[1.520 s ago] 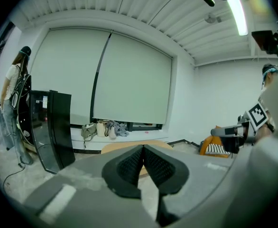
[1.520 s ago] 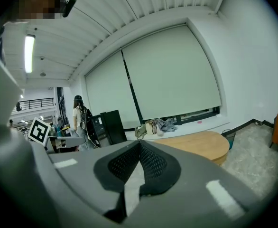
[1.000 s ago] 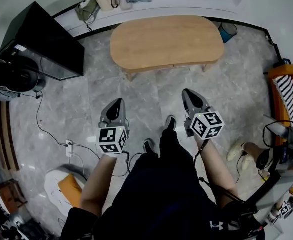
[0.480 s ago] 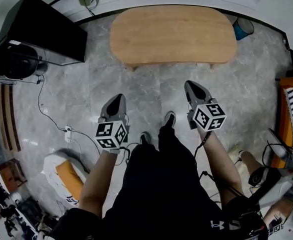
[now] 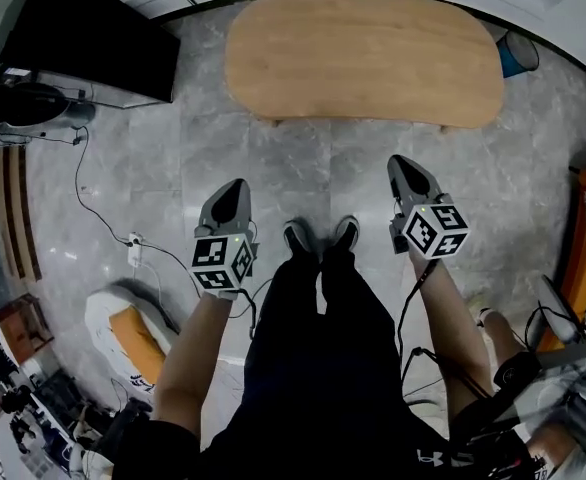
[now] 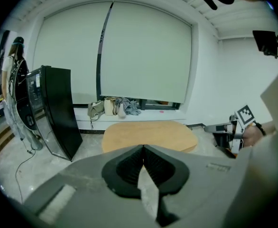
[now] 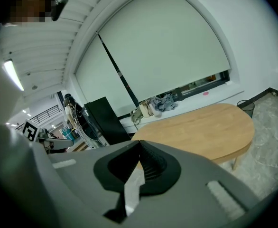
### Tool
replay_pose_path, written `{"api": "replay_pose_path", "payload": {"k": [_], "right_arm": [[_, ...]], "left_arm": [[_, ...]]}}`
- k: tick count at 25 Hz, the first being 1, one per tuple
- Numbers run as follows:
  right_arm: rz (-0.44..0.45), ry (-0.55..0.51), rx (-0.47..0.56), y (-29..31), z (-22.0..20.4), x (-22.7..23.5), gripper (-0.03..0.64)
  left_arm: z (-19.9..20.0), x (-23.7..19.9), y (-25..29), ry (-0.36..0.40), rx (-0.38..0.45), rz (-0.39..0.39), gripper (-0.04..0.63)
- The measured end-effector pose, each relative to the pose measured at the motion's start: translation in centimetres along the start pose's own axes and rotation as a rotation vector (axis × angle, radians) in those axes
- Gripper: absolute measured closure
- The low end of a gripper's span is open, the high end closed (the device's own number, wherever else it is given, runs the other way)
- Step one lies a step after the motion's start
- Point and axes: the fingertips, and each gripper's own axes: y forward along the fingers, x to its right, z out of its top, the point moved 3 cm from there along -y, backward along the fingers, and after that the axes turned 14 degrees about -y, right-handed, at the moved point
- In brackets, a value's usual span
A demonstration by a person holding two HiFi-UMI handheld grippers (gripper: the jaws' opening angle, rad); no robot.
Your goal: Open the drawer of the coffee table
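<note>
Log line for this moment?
stage: before contact | left gripper: shut, empty | right gripper: shut, empty | coffee table: ahead, untouched

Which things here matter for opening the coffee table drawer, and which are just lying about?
For the job: coffee table (no drawer visible from here); left claw and right claw, both shut and empty.

Lying about: black cabinet; blue bin; power strip; clothes on the sill.
</note>
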Motion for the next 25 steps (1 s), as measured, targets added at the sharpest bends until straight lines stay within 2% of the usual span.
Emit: {"api": "replay_pose_path", "payload": {"k": [5, 13, 17, 20, 25], "right_arm": [[-0.008, 0.023, 0.008, 4.5, -3.9, 2.4, 0.614], [-0.025, 0.05, 0.036, 13.0, -14.1, 8.6, 0.614], [0.041, 0.024, 0.041, 16.9, -18.9, 11.6, 0.614], [0.1, -0.011, 0.036, 19.4, -22.3, 13.7, 0.608], [0.198, 0.017, 0.013, 22.6, -28.3, 15.8, 0.544]], "left_arm": [[-2.4, -3.4, 6.0, 0.043, -0.018, -0.014, 0.592], [-8.8, -10.9, 17.6, 0.066, -0.001, -0.003, 0.592], [-12.4, -15.1, 23.5, 0.108, -0.024, -0.005, 0.558], [-14.3, -18.3, 27.6, 0.127, -0.037, -0.021, 0.489], [-16.4, -22.1, 31.9, 0.162, -0.039, -0.065, 0.425]]}}
